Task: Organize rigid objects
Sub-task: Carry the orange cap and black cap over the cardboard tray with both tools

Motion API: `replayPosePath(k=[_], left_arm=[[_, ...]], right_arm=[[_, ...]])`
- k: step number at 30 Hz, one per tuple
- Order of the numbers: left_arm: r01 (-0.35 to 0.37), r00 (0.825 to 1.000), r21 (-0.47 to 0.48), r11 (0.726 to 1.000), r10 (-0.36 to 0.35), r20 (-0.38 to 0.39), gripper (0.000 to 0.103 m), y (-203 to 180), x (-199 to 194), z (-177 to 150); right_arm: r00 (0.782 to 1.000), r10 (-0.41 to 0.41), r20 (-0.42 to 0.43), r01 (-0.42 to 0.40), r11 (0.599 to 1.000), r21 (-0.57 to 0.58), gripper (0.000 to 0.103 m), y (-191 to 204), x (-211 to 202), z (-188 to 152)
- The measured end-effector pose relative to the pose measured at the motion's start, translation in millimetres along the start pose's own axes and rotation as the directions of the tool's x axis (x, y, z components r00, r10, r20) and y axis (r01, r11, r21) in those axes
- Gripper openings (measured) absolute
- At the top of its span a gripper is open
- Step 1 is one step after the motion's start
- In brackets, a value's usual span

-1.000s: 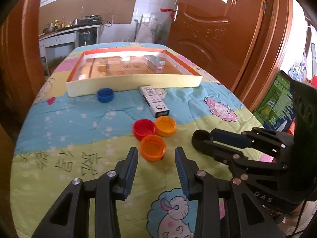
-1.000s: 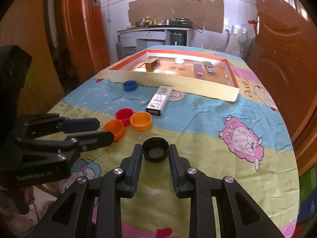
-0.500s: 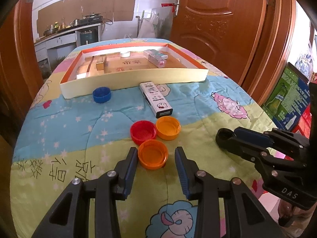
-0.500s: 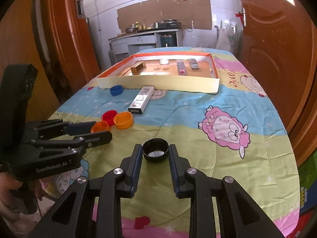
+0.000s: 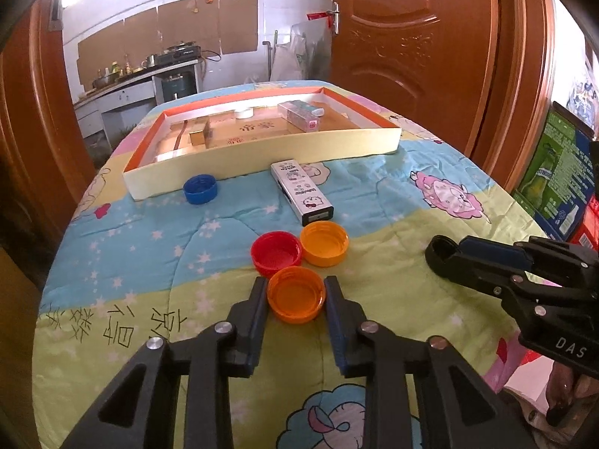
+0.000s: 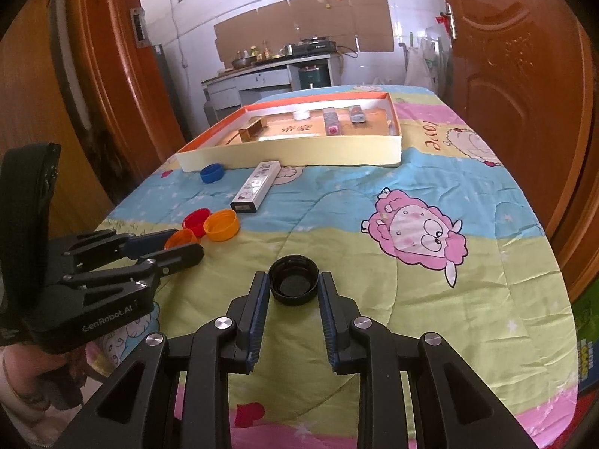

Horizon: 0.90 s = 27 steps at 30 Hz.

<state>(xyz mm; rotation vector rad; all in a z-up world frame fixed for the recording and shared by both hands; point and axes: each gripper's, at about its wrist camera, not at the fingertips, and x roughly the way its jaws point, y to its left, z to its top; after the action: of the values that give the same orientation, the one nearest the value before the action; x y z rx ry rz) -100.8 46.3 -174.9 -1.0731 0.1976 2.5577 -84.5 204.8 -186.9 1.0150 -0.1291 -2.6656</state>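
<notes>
On the quilted worktop, our left gripper point(image 5: 295, 295) jaws clasp an orange cap point(image 5: 295, 293); our right gripper point(image 6: 294, 288) jaws grip a black cap point(image 6: 294, 280). Beyond lie more caps and a tray point(image 5: 262, 157).

caps: orange cap point(image 5: 295, 293), red cap point(image 5: 276, 252), black cap point(image 6: 294, 284) smooth plastic | grippers: left gripper point(image 5: 295, 292), right gripper point(image 6: 294, 288) matt black plastic, shiny metal rivets | quilt point(image 5: 149, 247) soft printed cloth, creased | tray point(image 5: 262, 159) matt cardboard | door point(image 5: 411, 37) glossy varnished wood
</notes>
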Motion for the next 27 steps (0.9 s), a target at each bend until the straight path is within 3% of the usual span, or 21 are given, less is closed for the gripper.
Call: replayPosePath(k=[13,27], left_arm=[[0.001,0.998,-0.023,1.000,0.001,0.068,0.030,4.6,-24.8,6.2],[0.010,0.990,-0.067,0.998,0.000,0.142,0.030,17.7,-46.3,24.6]], right_arm=[[1.000,-0.003,0.017,0.002,1.000,0.017,0.027,0.3,-6.1,7.1],[0.999,-0.023,0.049,0.025,0.999,-0.048,0.027,21.3,-10.5,33.4]])
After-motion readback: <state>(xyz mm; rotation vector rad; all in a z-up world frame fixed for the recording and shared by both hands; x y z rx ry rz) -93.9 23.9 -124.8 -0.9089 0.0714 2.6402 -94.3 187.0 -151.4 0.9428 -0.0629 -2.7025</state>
